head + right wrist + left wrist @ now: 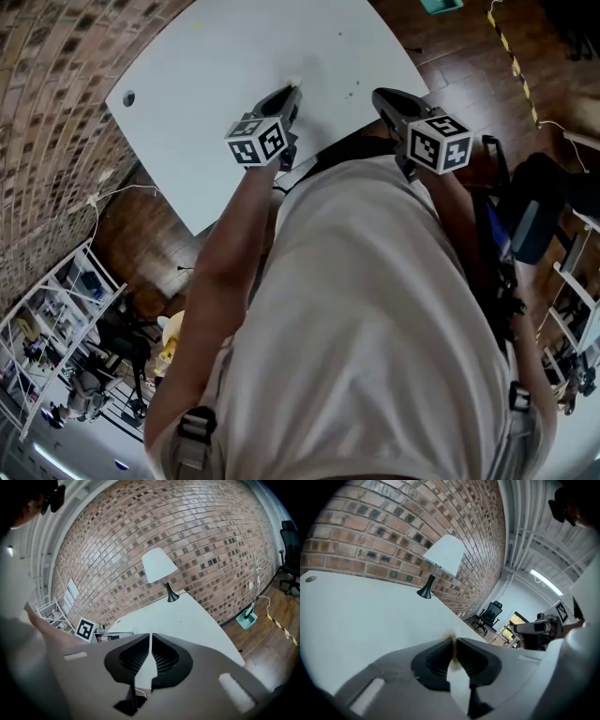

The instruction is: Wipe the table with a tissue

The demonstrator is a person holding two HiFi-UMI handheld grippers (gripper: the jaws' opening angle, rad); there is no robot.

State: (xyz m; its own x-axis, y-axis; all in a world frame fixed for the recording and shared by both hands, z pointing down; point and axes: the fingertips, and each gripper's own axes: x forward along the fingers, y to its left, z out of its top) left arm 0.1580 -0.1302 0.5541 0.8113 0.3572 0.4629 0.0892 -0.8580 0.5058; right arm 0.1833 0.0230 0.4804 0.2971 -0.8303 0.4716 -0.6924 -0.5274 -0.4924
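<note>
At the near edge of the white table (pixel 216 56), the left gripper (pixel 289 96) is clenched on a small pale scrap, seemingly the tissue (pixel 452 640), right at its tip. Unwiped tabletop stretches ahead toward a lamp (pixel 444 557) and a brick wall (pixel 393 517). The right gripper (pixel 384 97) is beside it, clamped on nothing.

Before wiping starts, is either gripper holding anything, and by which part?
The left gripper pinches a small pale scrap, seemingly the tissue, at its tips; which part cannot be told. The right gripper is shut, empty.
</note>
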